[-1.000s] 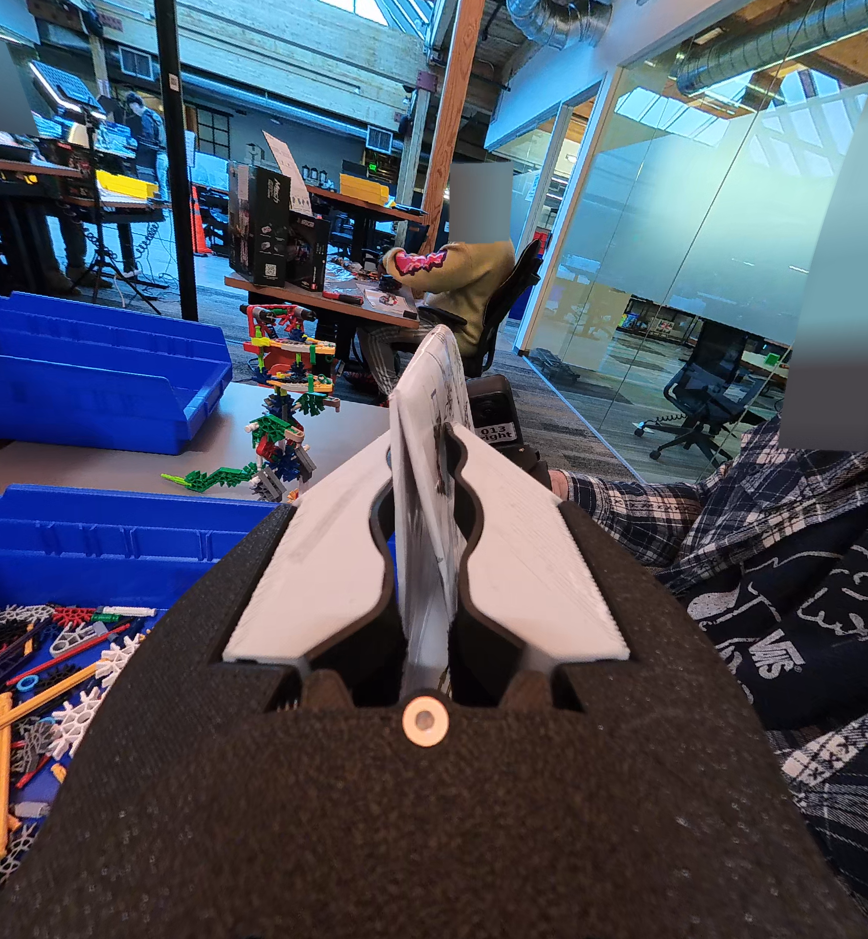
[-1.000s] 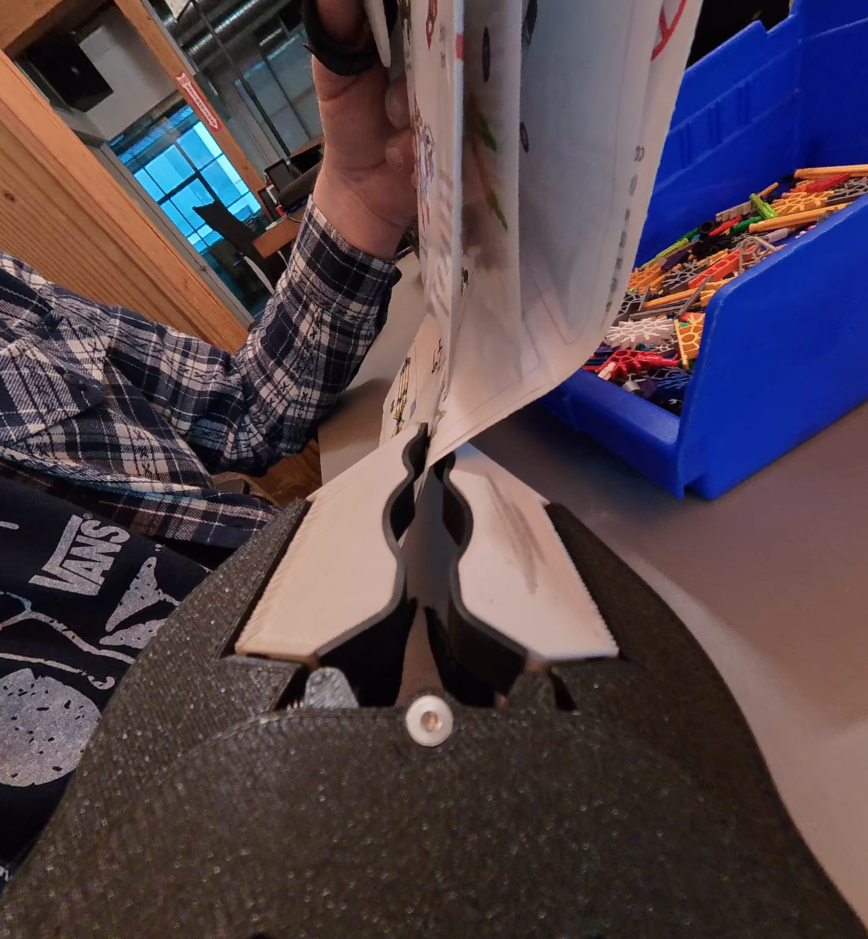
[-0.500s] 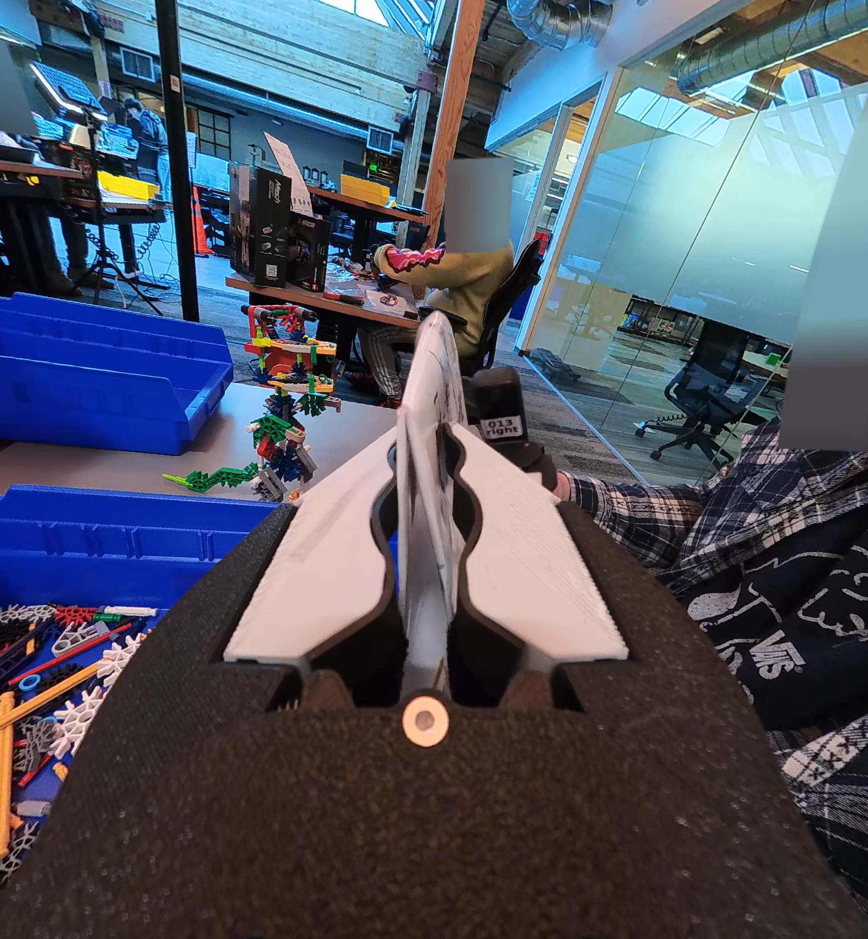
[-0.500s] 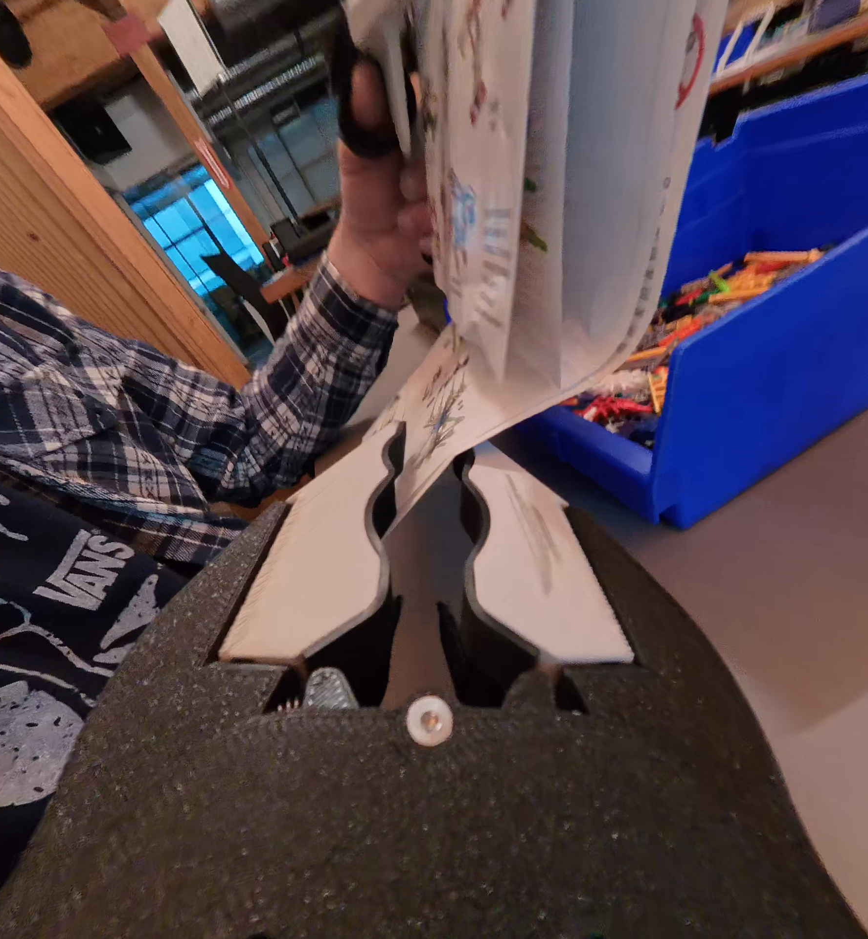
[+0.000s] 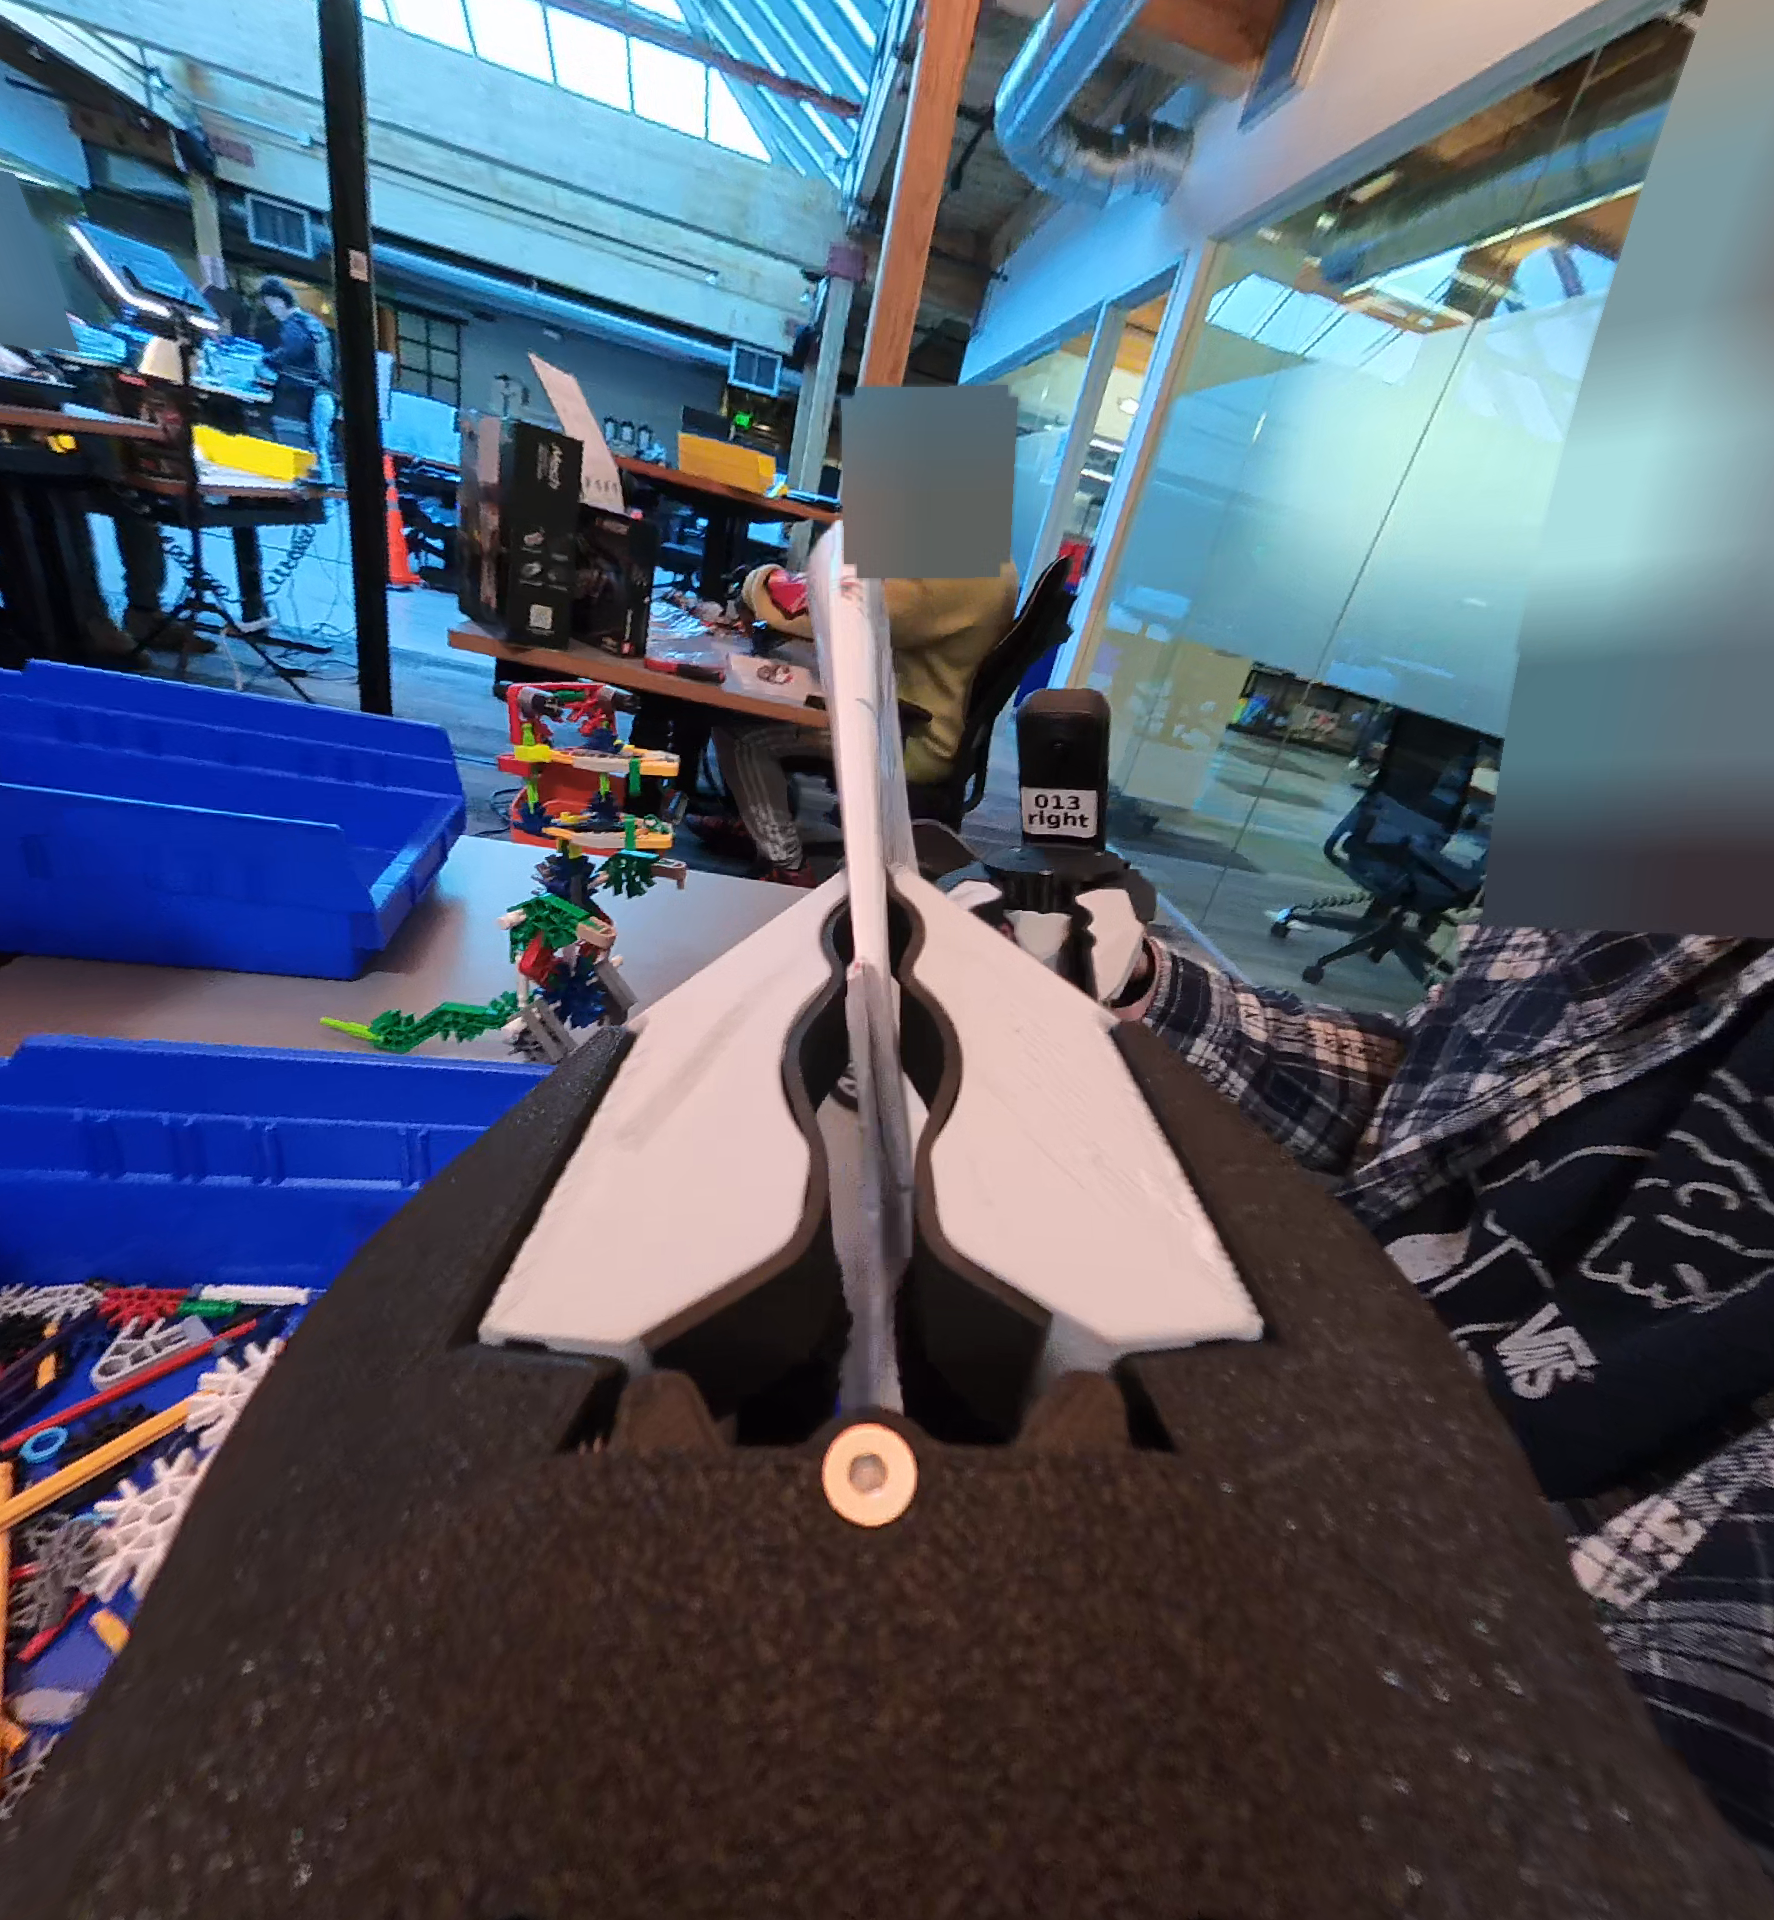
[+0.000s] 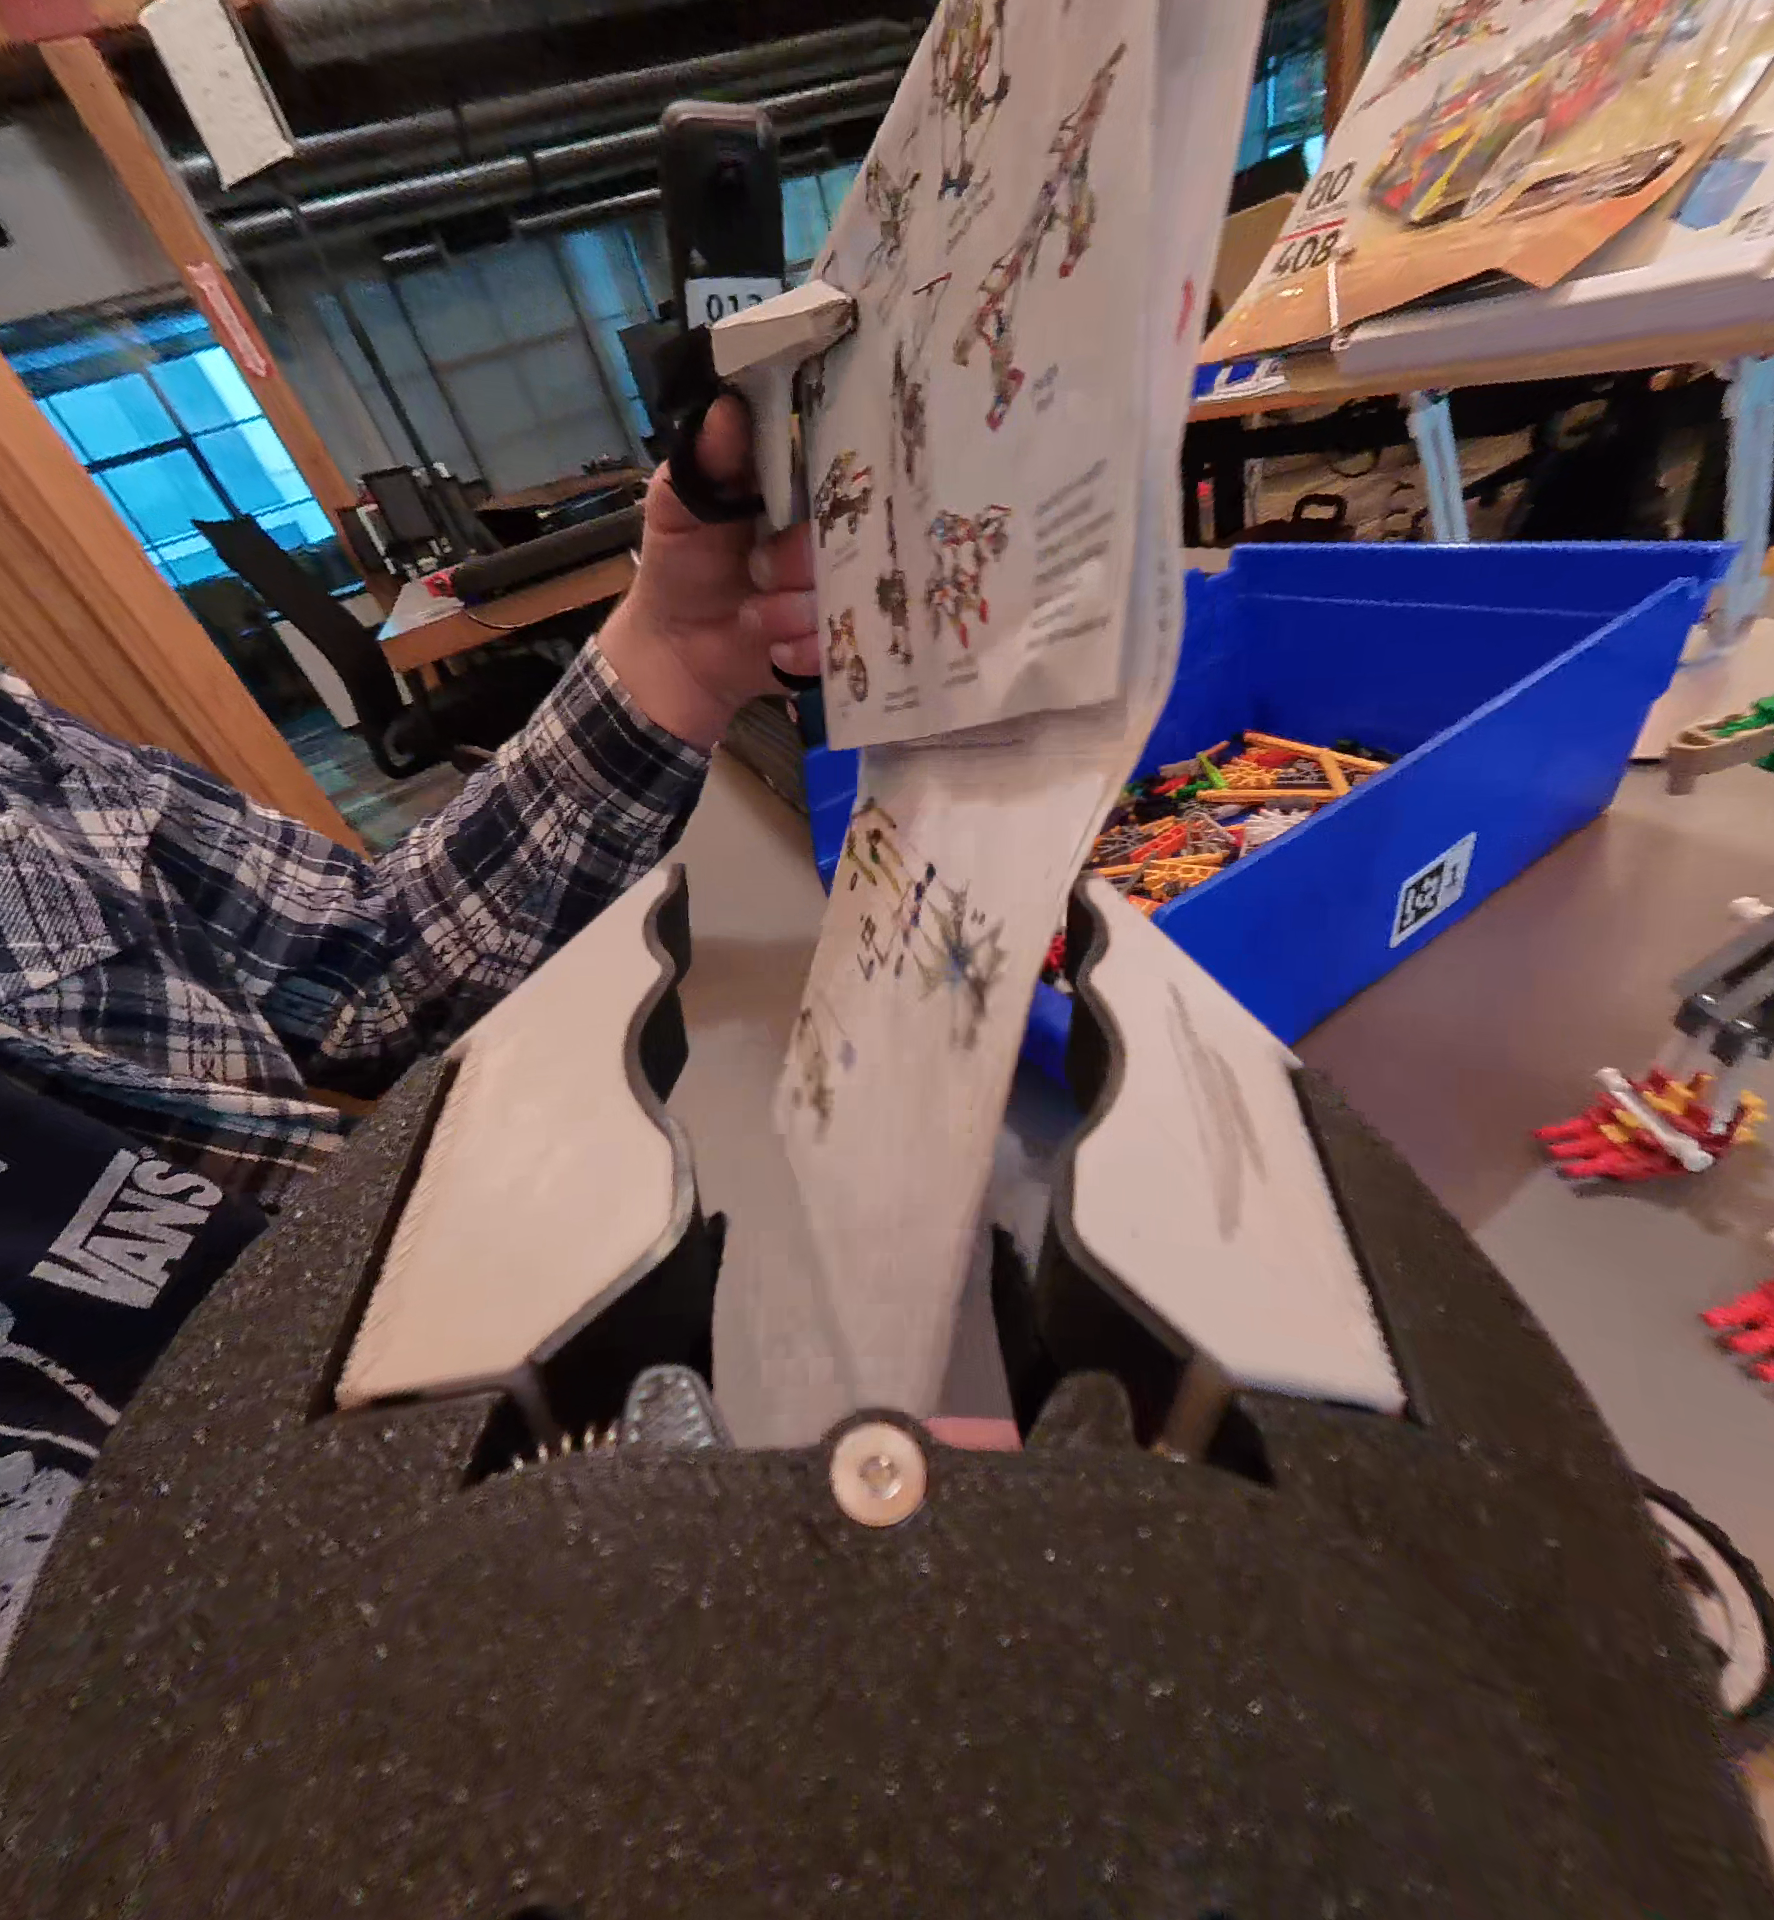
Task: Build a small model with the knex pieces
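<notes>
My left gripper (image 5: pixel 870 914) is shut on a white printed instruction booklet (image 5: pixel 857 748), seen edge-on and held upright above the table. In the right wrist view the same booklet (image 6: pixel 987 416) hangs from the left gripper (image 6: pixel 810 332), and one loose page (image 6: pixel 914 997) droops down between my right gripper's (image 6: pixel 878 914) fingers. The right gripper is open, its jaws wide apart on either side of that page. The right gripper (image 5: pixel 1059 904) also shows just behind the booklet in the left wrist view.
A blue bin (image 6: pixel 1382 862) full of small colourful construction rods and connectors stands behind the booklet; it shows at lower left (image 5: pixel 187 1164) too. A second blue bin (image 5: pixel 187 831) and a colourful built model (image 5: pixel 582 862) stand on the grey table. Red model pieces (image 6: pixel 1652 1122) lie at right. The grippers' ends are close to 15 centimetres from one another.
My right gripper has opened wide and let go of the booklet's lower page, and its view has tilted back. The left gripper keeps its hold; the booklet now stands more upright.
</notes>
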